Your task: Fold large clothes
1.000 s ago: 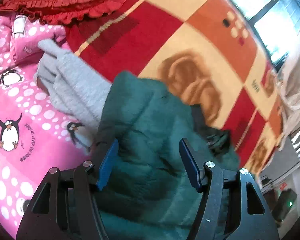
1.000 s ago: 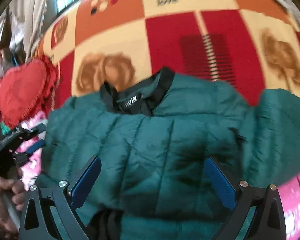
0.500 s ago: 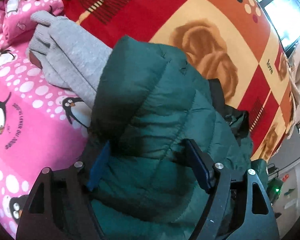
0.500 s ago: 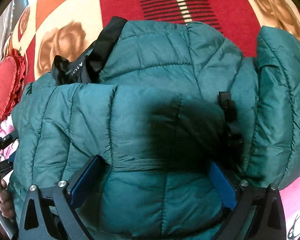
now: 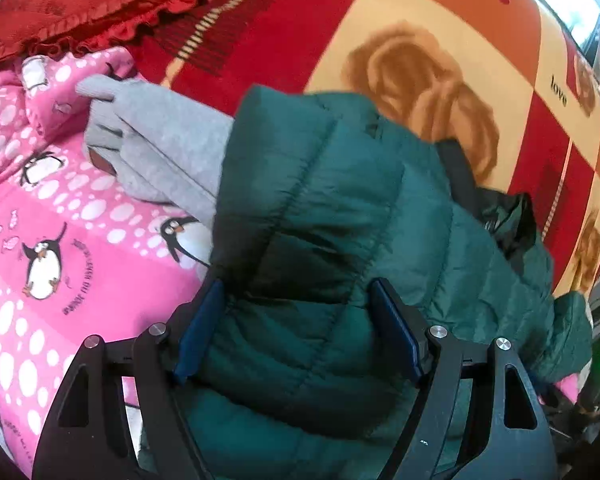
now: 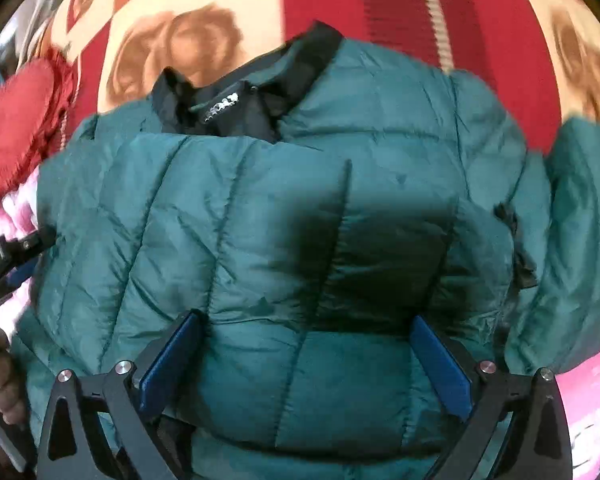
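A dark green quilted puffer jacket with a black collar lies bunched on a bed. My left gripper is open, its blue-padded jaws spread around the jacket's padded edge at the left side. My right gripper is open wide over the middle of the jacket, jaws on either side of a quilted panel. The left gripper also shows at the left edge of the right wrist view, held by a hand.
A red, orange and cream rose-patterned blanket covers the bed. A pink penguin-print cloth and a grey knit garment lie left of the jacket. A red frilled heart cushion sits beyond them.
Both grippers have dropped close onto the jacket, then pulled back slightly. The folded jacket has shifted a little under them. Both stay open.
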A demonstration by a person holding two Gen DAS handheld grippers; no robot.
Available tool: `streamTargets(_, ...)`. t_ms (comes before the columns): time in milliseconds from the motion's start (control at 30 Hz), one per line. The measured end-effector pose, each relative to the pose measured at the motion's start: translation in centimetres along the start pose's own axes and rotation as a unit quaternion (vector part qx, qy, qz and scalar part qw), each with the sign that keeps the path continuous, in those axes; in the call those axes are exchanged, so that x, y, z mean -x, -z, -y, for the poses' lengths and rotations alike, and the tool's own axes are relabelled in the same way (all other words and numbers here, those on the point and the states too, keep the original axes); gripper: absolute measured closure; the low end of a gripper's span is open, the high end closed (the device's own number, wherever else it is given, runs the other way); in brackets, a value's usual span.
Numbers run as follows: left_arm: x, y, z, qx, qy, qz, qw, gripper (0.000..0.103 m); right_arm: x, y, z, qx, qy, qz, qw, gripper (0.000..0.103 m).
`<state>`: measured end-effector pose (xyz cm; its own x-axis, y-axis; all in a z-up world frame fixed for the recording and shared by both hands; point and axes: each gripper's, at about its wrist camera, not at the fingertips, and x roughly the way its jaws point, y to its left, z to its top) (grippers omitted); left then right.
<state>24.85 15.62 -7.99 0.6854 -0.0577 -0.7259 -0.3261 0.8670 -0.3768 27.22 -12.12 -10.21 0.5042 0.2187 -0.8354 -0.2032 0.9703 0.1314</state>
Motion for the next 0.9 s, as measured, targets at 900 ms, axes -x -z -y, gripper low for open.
streamTargets(900, 2.3, 3.4, 6.9, -0.114, 0.001, -0.002, 0.9934, 0.024, 8.8, 1.6, 8.0, -0.008, 0.114, 0.119, 0.986, 0.000)
